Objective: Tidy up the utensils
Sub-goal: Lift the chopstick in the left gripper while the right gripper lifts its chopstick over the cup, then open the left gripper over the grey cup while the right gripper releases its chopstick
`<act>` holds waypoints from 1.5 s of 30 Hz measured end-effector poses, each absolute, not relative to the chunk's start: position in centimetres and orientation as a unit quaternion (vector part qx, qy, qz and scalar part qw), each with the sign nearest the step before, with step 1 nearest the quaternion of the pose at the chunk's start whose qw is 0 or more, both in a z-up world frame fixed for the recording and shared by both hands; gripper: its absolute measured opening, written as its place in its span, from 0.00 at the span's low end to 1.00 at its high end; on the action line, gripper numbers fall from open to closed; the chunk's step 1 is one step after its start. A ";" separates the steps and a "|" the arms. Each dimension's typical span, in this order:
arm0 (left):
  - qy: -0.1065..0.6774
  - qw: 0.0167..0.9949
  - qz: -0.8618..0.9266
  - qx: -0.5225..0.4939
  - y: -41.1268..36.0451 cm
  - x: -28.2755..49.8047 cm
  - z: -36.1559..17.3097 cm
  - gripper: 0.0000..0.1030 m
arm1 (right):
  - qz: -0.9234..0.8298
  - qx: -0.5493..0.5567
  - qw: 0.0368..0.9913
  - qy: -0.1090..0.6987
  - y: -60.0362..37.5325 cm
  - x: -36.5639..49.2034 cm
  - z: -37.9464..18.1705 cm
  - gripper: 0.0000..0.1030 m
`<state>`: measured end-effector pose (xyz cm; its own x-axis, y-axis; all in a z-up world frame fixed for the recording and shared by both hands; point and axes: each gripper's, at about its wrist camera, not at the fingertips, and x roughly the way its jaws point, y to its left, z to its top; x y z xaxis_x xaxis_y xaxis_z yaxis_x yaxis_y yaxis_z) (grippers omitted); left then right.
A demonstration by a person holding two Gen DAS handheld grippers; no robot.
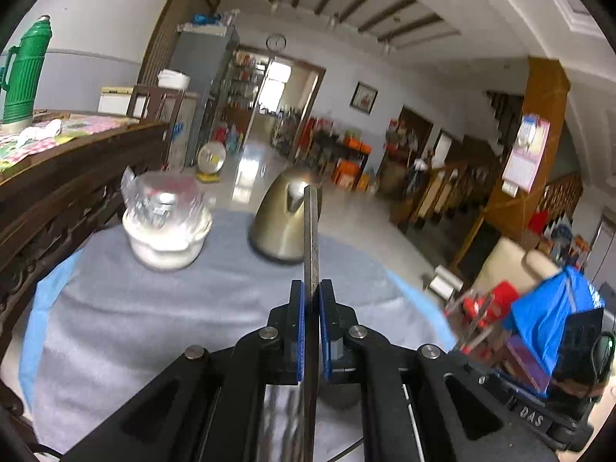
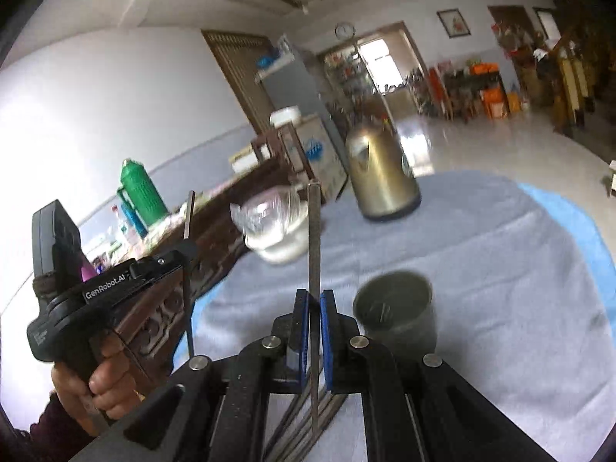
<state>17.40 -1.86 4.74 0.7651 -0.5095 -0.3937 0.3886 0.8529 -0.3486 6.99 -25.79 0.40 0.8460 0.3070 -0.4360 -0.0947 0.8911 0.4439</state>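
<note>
My left gripper is shut on a thin metal chopstick that stands upright between its blue pads. In the right wrist view the left gripper sits at the left, with its chopstick upright. My right gripper is shut on another metal chopstick, also upright. A dark metal cup stands on the grey cloth just right of my right gripper. Several more chopsticks lie on the cloth below the right gripper.
A gold kettle and a plastic-wrapped white bowl stand at the far side of the table. A dark wooden cabinet with a green thermos borders the left.
</note>
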 end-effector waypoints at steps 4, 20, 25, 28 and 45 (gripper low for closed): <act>0.215 0.932 -0.250 -0.148 -4.1 19.2 6.0 0.07 | 0.095 0.215 0.945 0.227 -27.5 7.2 2.5 0.06; 0.183 0.936 -0.250 -0.166 -12.9 25.0 1.7 0.07 | 0.004 0.238 0.954 0.182 -32.7 10.5 2.7 0.06; 0.227 0.937 -0.226 -0.143 -13.3 25.2 -1.6 0.07 | 0.003 0.228 0.950 0.215 -32.4 11.4 0.7 0.06; 0.244 0.936 -0.221 -0.126 -13.2 24.6 -2.3 0.07 | 0.013 0.225 0.945 0.237 -32.3 11.2 -0.3 0.07; 0.300 0.939 -0.167 0.023 -4.2 13.6 -4.4 0.56 | 0.059 0.288 0.909 0.296 -30.5 4.8 -3.7 0.22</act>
